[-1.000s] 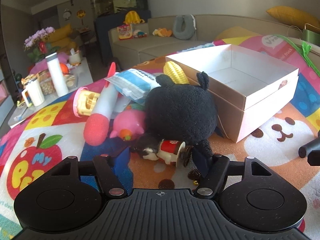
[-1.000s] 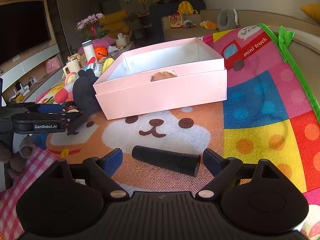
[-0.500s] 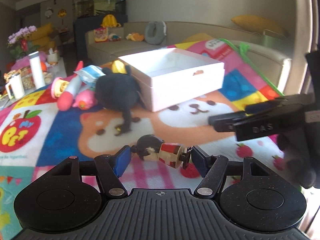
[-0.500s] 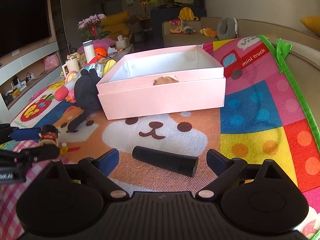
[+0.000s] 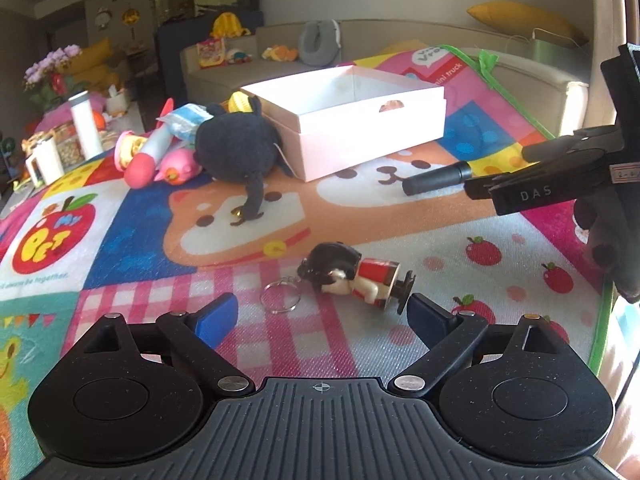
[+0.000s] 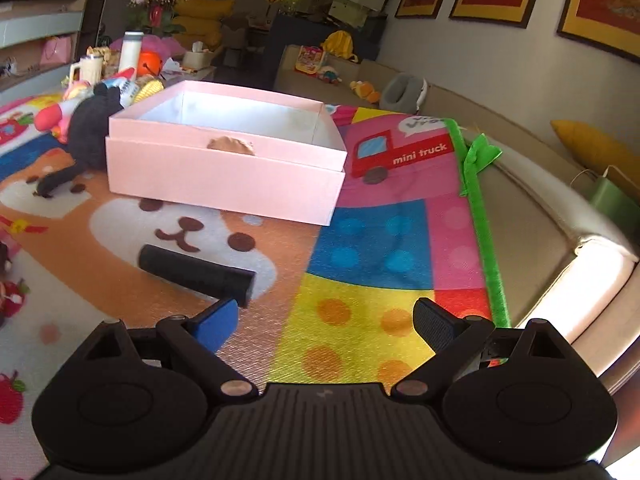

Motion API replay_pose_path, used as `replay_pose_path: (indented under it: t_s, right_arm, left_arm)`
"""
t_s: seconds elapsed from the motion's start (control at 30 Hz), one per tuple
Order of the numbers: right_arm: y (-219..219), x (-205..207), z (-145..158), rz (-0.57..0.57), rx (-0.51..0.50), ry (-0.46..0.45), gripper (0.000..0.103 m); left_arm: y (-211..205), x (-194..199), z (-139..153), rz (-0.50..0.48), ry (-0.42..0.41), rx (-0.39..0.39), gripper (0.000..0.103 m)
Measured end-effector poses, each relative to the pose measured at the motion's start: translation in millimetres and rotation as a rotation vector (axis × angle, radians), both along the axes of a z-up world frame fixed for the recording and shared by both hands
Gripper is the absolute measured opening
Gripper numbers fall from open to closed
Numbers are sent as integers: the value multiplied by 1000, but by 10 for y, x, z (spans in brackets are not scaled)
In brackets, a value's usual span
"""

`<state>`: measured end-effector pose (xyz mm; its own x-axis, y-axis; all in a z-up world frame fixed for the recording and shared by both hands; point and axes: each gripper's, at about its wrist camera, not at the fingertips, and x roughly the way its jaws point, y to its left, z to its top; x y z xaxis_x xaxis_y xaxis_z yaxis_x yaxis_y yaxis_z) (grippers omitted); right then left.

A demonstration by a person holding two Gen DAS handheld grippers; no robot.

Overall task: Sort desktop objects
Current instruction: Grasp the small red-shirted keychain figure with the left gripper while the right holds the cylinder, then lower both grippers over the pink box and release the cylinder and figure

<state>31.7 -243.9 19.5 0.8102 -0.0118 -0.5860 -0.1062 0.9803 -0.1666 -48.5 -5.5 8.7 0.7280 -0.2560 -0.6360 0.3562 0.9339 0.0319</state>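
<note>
The left gripper (image 5: 322,314) is hovering released over the figurine (image 5: 354,278), which is lying near the mat's (image 5: 120,216) front edge. The right gripper (image 6: 324,320) is spread empty beside the tube (image 6: 196,270). Judging by this, sorting is underway; next, one gripper should be closing on an item and carrying it to the box (image 6: 224,184).

A colourful cartoon-printed play mat (image 5: 120,248) forms the surface. Directly on it lie a pink open box (image 6: 224,172), a black cylinder (image 6: 196,270) near the box's front, a black plush toy (image 5: 236,148) touching the box, a figurine keychain (image 5: 356,276), and a toy pile (image 5: 160,152) beside the plush.
</note>
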Motion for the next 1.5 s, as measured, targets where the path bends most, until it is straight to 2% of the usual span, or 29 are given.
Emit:
replay_pose_path:
  t_s: [0.03,0.1,0.2,0.37,0.5,0.57,0.63,0.67,0.77,0.87,1.07,1.27,1.37,1.5]
  right_arm:
    - [13,8,14,39,81,34,98]
    - [96,63,-8,70,139,77,100]
    - [260,239,-64,38,129,111,100]
    - [326,497,-80,-7,144,107,100]
    - [264,690,-97,10,189,124,98]
    - [266,766,-85,31,173,106,93]
    - [283,811,-79,63,168,117,75]
    - [297,801,-66,66,163,117,74]
    - [314,653,0,78,131,76,74]
    - [250,447,111,107,155,67,74]
    - [80,21,257,123,139,70,74]
    - [-7,-359,330,152,128,110,74]
    - [-21,-566,470,182,124,85,74]
    - [-83,-705,858,224,141,1,74]
  left_arm:
    - [14,-7,0,-4,7,-10,95]
    - [10,-18,9,-15,7,-18,95]
    - [-33,-32,31,-31,-9,-18,96]
    - [-77,-21,52,-43,-27,-23,96]
    - [-74,-8,55,-40,-28,-24,96]
    - [-74,-7,53,-40,-28,-23,96]
    - [-78,-11,55,-43,-34,-23,96]
    - [-83,-13,55,-47,-37,-23,96]
    - [-131,26,33,-71,-46,-13,96]
    - [-206,129,-11,-83,-51,9,96]
    - [-286,175,-42,-94,-27,29,72]
    - [-380,-95,99,-106,-59,46,71]
    - [-434,-235,300,-139,-119,45,71]
    - [-513,-160,707,-146,-272,51,71]
